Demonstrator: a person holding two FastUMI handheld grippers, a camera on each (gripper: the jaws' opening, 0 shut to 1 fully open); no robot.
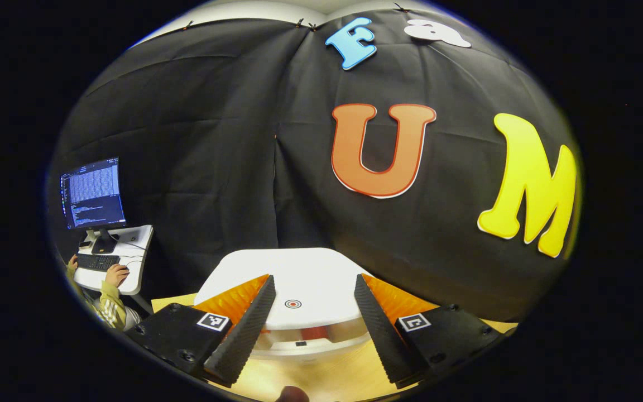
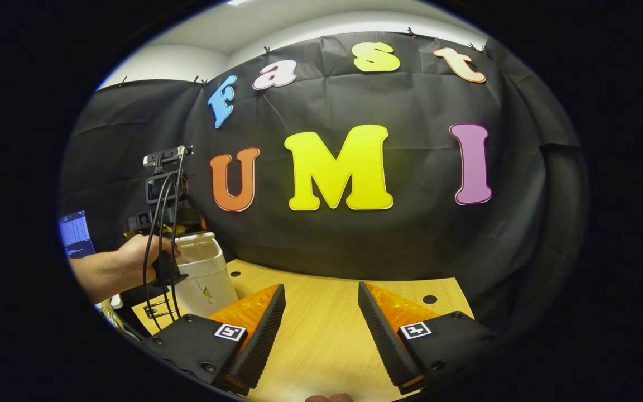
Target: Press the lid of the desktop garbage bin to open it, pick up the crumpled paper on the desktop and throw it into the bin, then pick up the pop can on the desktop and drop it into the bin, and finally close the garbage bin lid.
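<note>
Two hand-held grippers, both w/ fingers apart, nothing between them. Your left hand-held gripper [image 1: 313,324] sits just above and in front of the white bin lid [image 1: 299,279]; the lid looks down, though a thin gap at its front edge makes that hard to call. Your right hand-held gripper [image 2: 321,329] hovers over bare table [image 2: 327,312], bin [image 2: 207,273] well off to its left, by your other hand [image 2: 137,254].
</note>
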